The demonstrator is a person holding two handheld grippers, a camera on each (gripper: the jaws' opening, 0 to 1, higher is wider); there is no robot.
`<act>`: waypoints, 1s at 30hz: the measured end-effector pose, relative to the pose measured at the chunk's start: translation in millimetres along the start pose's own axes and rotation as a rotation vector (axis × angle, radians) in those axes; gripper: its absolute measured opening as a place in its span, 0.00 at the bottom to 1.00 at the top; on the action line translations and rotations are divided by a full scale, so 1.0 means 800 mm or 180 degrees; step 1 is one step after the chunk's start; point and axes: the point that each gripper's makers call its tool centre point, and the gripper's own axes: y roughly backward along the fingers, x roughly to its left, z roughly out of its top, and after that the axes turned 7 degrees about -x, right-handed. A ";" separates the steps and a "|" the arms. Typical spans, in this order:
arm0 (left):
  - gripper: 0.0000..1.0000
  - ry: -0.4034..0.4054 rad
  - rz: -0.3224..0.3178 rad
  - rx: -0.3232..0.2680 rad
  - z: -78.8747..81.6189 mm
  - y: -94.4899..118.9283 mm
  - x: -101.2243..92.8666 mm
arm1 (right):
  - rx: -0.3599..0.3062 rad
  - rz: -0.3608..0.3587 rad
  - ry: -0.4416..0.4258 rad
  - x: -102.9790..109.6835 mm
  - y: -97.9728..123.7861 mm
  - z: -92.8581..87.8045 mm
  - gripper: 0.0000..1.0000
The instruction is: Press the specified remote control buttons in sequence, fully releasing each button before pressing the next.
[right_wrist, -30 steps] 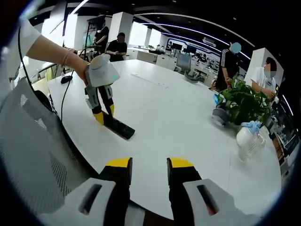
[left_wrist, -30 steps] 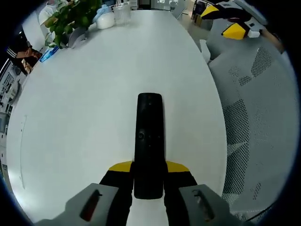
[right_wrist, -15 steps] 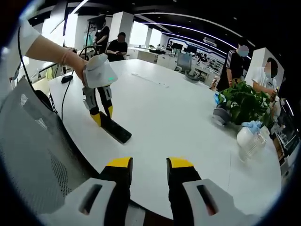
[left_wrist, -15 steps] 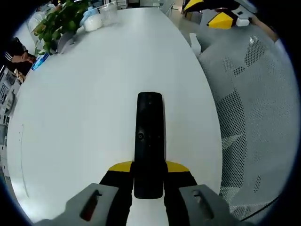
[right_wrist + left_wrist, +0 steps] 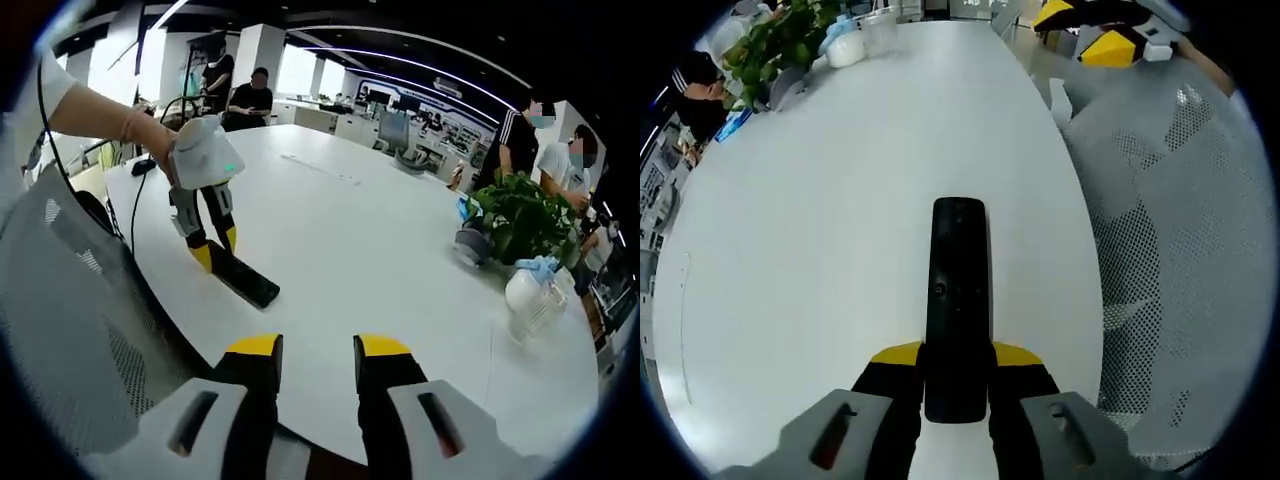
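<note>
I clamp the near end of the black remote control [image 5: 958, 300] between the yellow-tipped jaws of my left tongs [image 5: 957, 357]. This grip steadies the remote on the white table [image 5: 820, 230] so that, in my judgement, its button face stays up and reachable from above. In the left gripper view the remote runs from the lower centre of the frame straight up to the middle, lengthwise along the jaws, with a small round button visible at mid-length.

My right tongs [image 5: 316, 347] hold nothing. Their jaws stand apart at the bottom centre of the right gripper view, with bare table surface showing in the gap between them. I judge that they are kept free to serve as the pressing tool.

In the right gripper view the remote control [image 5: 243, 279] lies at centre left, near the table edge, gripped at one end by the left tongs [image 5: 214, 249]. It lies well apart from the right tongs, up and to their left. No button contact exists at this moment.
</note>
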 end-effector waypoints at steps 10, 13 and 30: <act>0.19 0.0075 0.0013 -0.0153 0.001 -0.001 -0.009 | 0.0035 0.0030 0.0018 0.002 -0.001 -0.002 0.28; 0.19 0.0162 0.0054 -0.0238 0.001 0.000 -0.010 | 0.0041 0.0033 0.0015 0.002 -0.001 -0.003 0.28; 0.19 0.0349 0.0236 -0.0459 0.001 0.001 -0.016 | 0.0105 0.0048 0.0004 0.003 -0.001 -0.008 0.28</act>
